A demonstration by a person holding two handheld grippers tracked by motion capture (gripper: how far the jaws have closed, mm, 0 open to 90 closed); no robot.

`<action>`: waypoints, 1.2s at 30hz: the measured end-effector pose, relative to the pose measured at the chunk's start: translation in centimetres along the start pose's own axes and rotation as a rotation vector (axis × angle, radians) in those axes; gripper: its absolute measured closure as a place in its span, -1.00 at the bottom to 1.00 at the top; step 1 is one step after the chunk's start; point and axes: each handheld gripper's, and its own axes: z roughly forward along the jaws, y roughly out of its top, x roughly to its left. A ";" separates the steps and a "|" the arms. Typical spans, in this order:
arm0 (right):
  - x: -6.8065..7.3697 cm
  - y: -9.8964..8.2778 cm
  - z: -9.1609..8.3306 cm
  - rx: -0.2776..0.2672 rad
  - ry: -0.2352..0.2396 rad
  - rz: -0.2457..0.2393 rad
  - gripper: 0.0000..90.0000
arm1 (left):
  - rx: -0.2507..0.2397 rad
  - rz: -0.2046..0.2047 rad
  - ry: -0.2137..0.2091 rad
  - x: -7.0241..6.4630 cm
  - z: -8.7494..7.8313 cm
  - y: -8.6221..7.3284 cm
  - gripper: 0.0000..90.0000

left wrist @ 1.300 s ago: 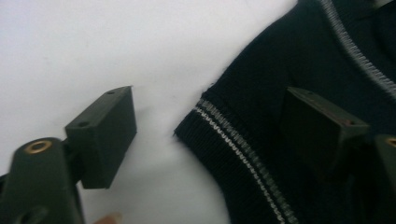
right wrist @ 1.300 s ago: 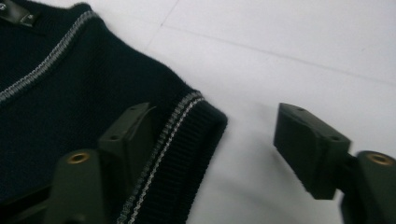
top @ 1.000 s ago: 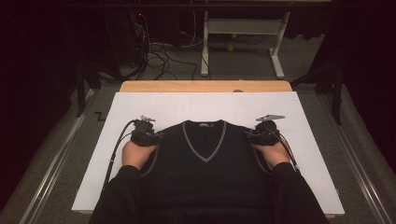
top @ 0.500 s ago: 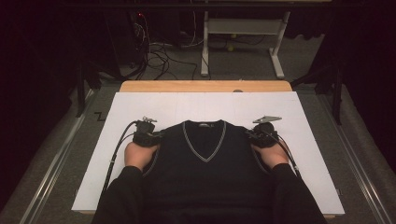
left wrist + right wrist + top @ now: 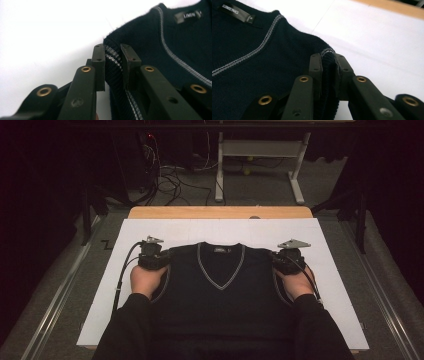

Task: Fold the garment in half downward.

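A dark navy sleeveless V-neck vest (image 5: 220, 290) with grey trim lies flat on the white table top (image 5: 225, 227), neck towards the far side. My left gripper (image 5: 159, 256) is at its left shoulder. In the left gripper view the left gripper (image 5: 112, 53) is shut on the striped armhole edge of the vest (image 5: 160, 45). My right gripper (image 5: 280, 257) is at the right shoulder. In the right gripper view the right gripper (image 5: 328, 60) pinches a fold of the vest (image 5: 262, 62) at its trim. Both pairs of jaws closed on the fabric within the last second.
A wooden strip (image 5: 220, 212) borders the table's far edge. Behind it, cables (image 5: 165, 175) lie on the floor beside a metal stand (image 5: 260, 150). Rails (image 5: 55, 295) run along the table's left side. White surface lies open on either side of the vest.
Both grippers have closed on the vest's shoulder edges. The left one has lifted slightly with the fabric; the right one has stayed in place.
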 end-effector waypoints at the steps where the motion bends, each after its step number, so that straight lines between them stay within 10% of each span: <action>1: -0.2 0.2 -0.1 -0.012 -0.007 -0.001 0.76 | -0.013 0.001 0.002 0.0 -0.2 0.4 0.59; 21: -2.5 8.5 -6.0 -0.291 -0.109 -0.004 0.76 | -0.286 0.036 0.046 -0.4 -6.5 8.0 0.59; 30: -2.4 11.1 -8.1 -0.337 -0.119 -0.036 0.76 | -0.330 0.044 0.053 -0.5 -8.1 8.5 0.58; 36: -2.0 9.7 -7.2 -0.296 -0.088 -0.026 0.76 | -0.304 0.018 0.030 -0.2 -6.9 6.6 0.58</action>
